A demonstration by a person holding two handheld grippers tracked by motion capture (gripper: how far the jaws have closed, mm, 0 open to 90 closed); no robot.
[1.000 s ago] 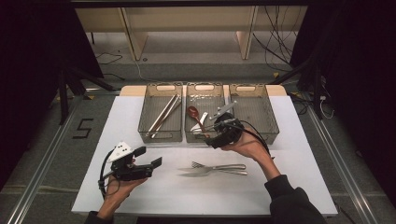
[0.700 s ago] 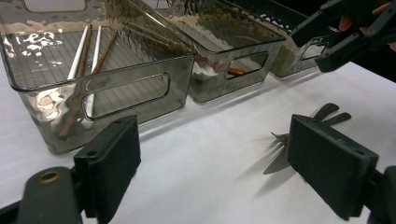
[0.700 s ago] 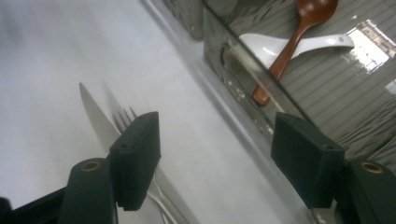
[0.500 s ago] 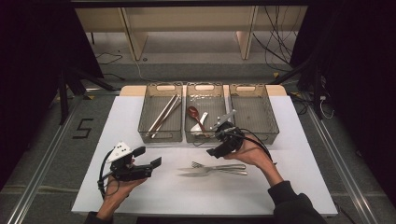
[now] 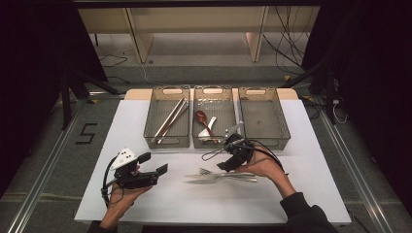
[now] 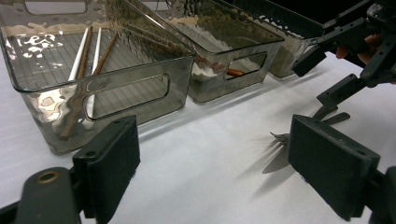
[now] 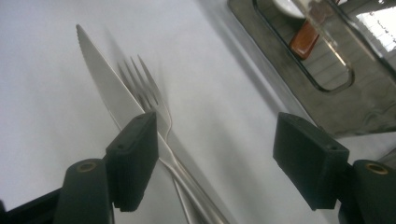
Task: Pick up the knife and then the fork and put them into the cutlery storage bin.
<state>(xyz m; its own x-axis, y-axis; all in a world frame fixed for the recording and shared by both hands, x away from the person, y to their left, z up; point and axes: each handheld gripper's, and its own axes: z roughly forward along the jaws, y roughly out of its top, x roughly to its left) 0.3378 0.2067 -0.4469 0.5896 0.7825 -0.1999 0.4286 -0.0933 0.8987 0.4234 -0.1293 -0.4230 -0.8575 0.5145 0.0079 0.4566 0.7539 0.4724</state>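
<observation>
High view showed the nearest things first: the left gripper [image 5: 154, 167] resting in the person's hand close to the near edge of the white surface [image 5: 160, 208], its fingers standing apart with nothing between them, idle. A little farther in lay a knife [image 5: 204, 181] and a fork [image 5: 228, 173], side by side and touching, blades and tines pointing toward the left gripper. Above their handle end hung the right gripper [image 5: 229, 164] — tilted down at the cutlery. In the right gripper view its fingers [image 7: 133, 158] stood wide, having just been opening further, and they straddled the spot where fork and knife overlap; neither pad pressed on metal yet.

Beyond that stood three clear bins in a row: the left bin [image 5: 167, 143] with chopsticks [image 5: 170, 119], the middle bin [image 5: 214, 144] with spoons [image 5: 203, 121], and the right bin [image 5: 265, 141] apparently bare.

I judged the step in hand to be the approach for a pick — sorting cutlery into the bins. The next move called for lowering a touch more, choosing one piece rather than both, and closing squarely on its handle, since the two lay tight together and flat on the surface.
</observation>
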